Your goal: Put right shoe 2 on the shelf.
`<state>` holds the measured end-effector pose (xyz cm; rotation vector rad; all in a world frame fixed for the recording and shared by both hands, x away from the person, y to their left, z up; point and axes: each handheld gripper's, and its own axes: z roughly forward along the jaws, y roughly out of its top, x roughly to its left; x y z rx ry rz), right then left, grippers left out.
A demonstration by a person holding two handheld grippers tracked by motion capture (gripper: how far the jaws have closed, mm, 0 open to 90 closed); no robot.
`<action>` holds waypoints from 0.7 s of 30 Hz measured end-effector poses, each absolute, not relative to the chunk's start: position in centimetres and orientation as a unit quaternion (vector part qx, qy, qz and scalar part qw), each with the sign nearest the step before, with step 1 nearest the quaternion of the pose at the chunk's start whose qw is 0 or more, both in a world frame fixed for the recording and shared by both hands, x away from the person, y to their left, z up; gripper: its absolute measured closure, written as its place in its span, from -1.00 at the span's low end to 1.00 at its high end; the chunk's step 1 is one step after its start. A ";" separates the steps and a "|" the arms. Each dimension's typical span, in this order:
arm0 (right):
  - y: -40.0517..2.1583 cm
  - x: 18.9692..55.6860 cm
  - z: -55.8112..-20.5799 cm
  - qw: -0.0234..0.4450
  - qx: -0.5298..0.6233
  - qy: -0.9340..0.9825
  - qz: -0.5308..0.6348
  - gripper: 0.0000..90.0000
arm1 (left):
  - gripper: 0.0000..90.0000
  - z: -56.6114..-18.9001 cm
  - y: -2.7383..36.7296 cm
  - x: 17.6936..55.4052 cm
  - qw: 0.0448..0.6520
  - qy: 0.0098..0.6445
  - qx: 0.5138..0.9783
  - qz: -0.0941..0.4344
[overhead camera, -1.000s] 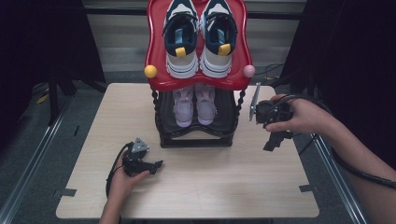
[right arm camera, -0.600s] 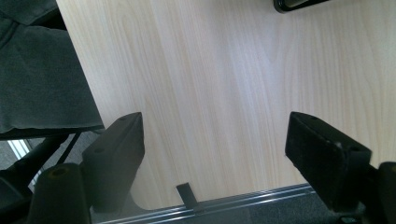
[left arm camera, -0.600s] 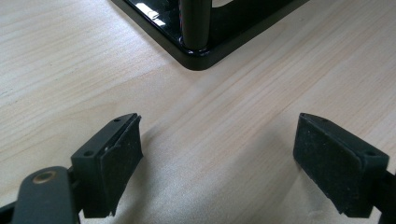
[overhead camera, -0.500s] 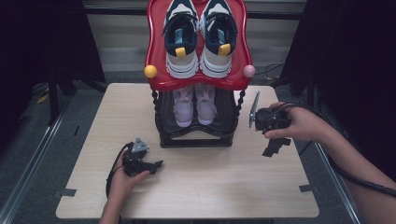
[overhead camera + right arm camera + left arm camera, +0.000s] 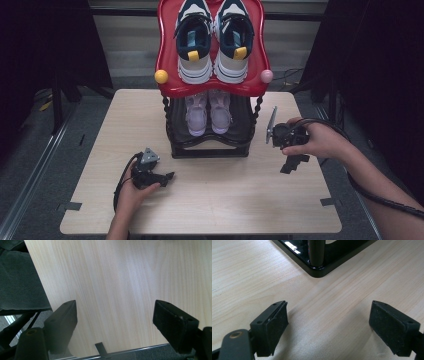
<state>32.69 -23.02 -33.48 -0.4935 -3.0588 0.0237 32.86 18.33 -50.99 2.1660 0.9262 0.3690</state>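
The right gripper [image 5: 289, 165] had drifted nearer, off the rack [image 5: 210, 145], jaws wide and empty. The left gripper [image 5: 167, 176] rested wide on the surface [image 5: 225, 200]; the shoes [image 5: 207, 112] looked untouched.

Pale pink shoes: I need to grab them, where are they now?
In the high view, the pale pink shoes sit on the black lower shelf of the rack, under the red top tray, at table centre.

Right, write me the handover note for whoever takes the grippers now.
Left gripper: open, holding nothing, low over the table by the shoe rack's front left corner.
Right gripper: open, holding nothing, held to the right of the rack, pointing down at the table edge.
Things: navy and white sneakers on the red top shelf; pale pink shoes on the black lower shelf.
Done: nothing gripped. Left: reach for a shoe, probably.
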 end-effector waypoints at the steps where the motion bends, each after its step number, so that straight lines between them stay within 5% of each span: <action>1: -23.0 32.7 -33.7 0.023 -0.157 -0.987 0.004 -0.57 | -0.67 -51.0 18.3 32.9 0.370 0.361 0.844 0.144; 21: -23.7 32.4 -37.0 0.029 -0.169 -0.985 0.013 -0.58 | -0.67 -51.0 18.4 32.9 0.367 0.359 0.846 0.143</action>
